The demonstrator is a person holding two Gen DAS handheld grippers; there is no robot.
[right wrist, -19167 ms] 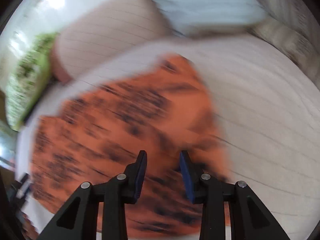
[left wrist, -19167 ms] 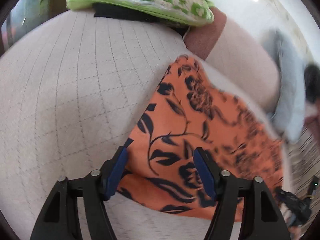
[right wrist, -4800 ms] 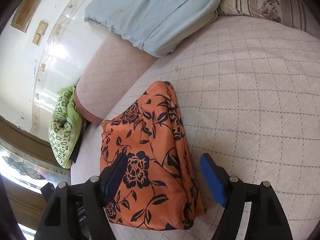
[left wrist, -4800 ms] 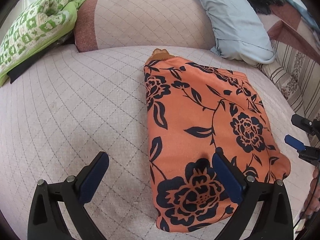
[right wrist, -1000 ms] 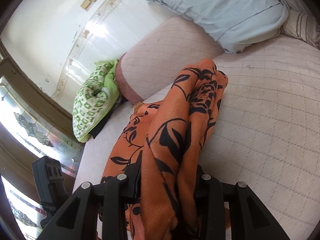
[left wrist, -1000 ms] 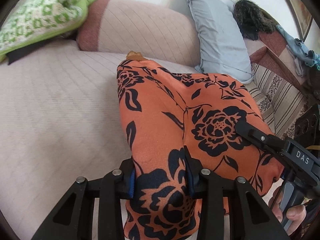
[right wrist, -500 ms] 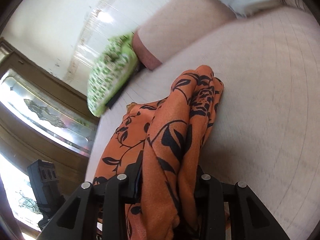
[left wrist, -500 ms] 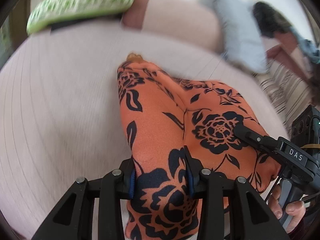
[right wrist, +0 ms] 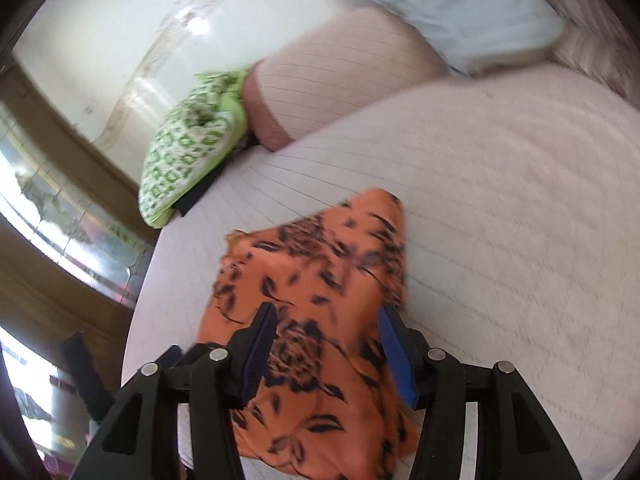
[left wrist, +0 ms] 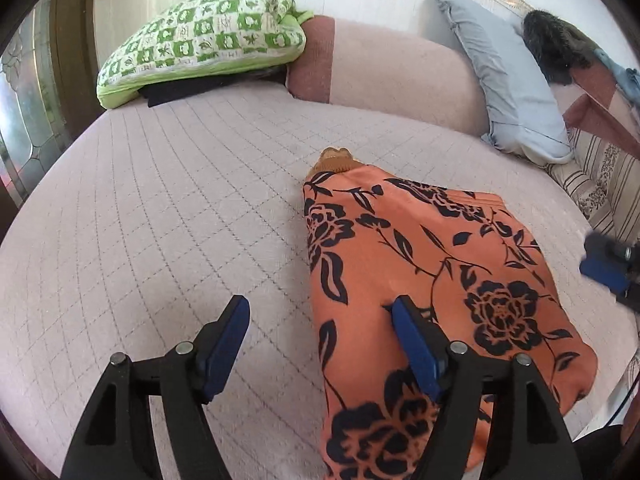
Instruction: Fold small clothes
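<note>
**Orange garment released after fold**

Orange fabric with a black floral print, the garment, lies folded into a long narrow bundle on the quilted bedspread, near the bed's front edge. A second ago both grippers were clamped on its near end; the jaws of each have just been opening and neither now presses on the cloth.

1. Left gripper: jaws stand wide apart. The right-hand pad sits over the garment's left edge and the other over bare bedspread. Nothing is held.
2. Right gripper: jaws stand roughly half open and straddle the near end of the garment. The view is blurred, but the pads appear clear of the cloth.

Assessment: the release indicates that this fold is set down. The bundle looks tidy, with one brownish tab protruding at its far end. The task appears close to complete for this item.

Surroundings: the bedspread is pale pink with a stitched grid. A pink bolster lies along the far side. A green patterned cushion rests at its left and a pale blue pillow at its right. A tiled wall stands behind.
</note>
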